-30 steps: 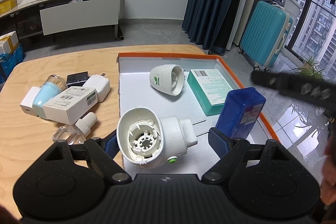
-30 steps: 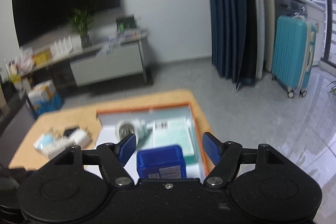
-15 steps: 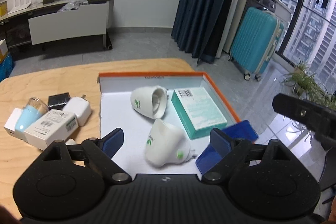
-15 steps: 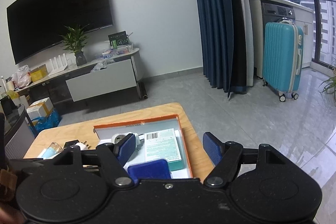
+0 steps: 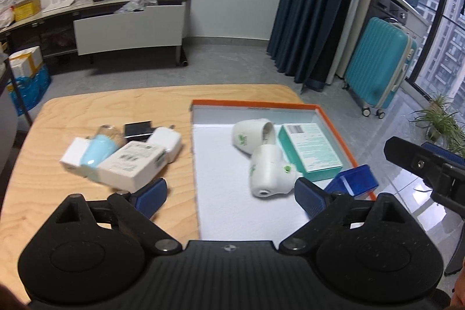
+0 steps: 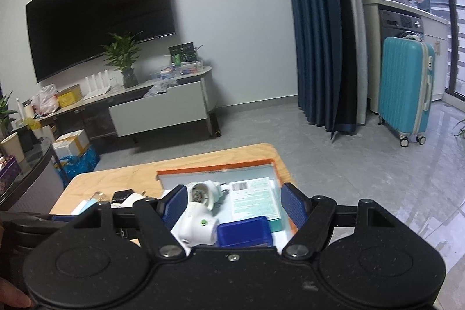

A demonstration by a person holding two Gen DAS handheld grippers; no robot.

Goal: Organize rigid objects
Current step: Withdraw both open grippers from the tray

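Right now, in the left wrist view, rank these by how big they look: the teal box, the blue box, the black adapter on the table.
1. teal box
2. blue box, partly hidden by the gripper finger, so unsure
3. black adapter, smallest, though farther away

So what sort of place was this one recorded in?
Most likely a home living room: a large black wall-mounted television above a long low media console, a teal hard-shell suitcase, and floor-length dark blue curtains.

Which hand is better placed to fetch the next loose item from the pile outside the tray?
Left, probably. Its tongs stand open and empty right beside the white box; the right tongs hover over the tray.
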